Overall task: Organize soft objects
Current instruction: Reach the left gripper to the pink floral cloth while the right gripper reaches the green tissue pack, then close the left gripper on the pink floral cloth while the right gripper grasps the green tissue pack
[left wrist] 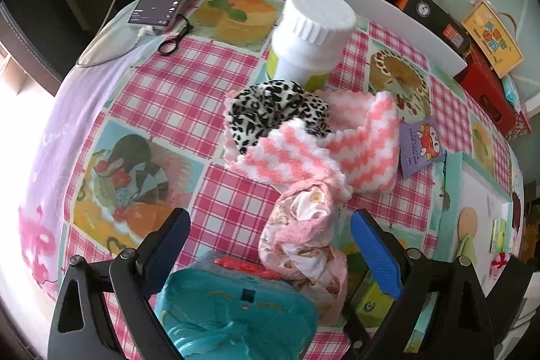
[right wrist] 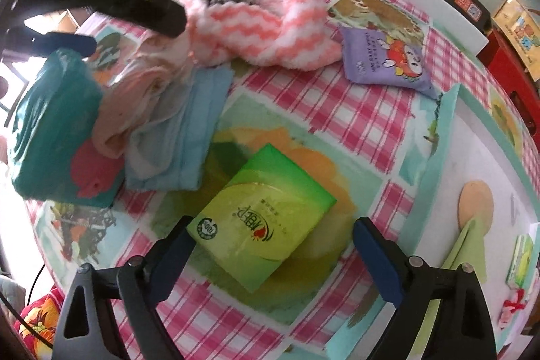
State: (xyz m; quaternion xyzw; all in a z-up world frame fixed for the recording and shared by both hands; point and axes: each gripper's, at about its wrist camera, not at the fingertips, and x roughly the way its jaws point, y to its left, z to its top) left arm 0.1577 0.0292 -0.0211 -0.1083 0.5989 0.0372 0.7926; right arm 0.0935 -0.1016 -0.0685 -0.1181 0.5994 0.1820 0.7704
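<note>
While a small stack already sits at left-centre of the right wrist view, w/ a teal plush pouch (right wrist: 50, 123), a pale pink cloth (right wrist: 141, 103) and a folded light-blue cloth (right wrist: 189, 130) touching each other, the sorting looks only partly done imo. The green tissue pack (right wrist: 263, 218), glossy film, soft rectangular block, lies apart at lower centre between the right gripper (right wrist: 273, 245) fingers, which are spread wide and not pressing it; prob next to go. Still loose up top: fluffy pink-white zigzag cloth (right wrist: 270, 36), fuzzy, crumpled, and a leopard-print scrunchie (left wrist: 270, 113) beside the white bottle (left wrist: 310, 36), hard plastic, ribbed cap. Purple snack sachet (right wrist: 381, 59) just beside the zigzag cloth. Left gripper (left wrist: 270, 248) fingers spread, over the pouch and pink cloth, pinching nothing. Desk (left wrist: 168, 83) has a slick pink-check cover.
</note>
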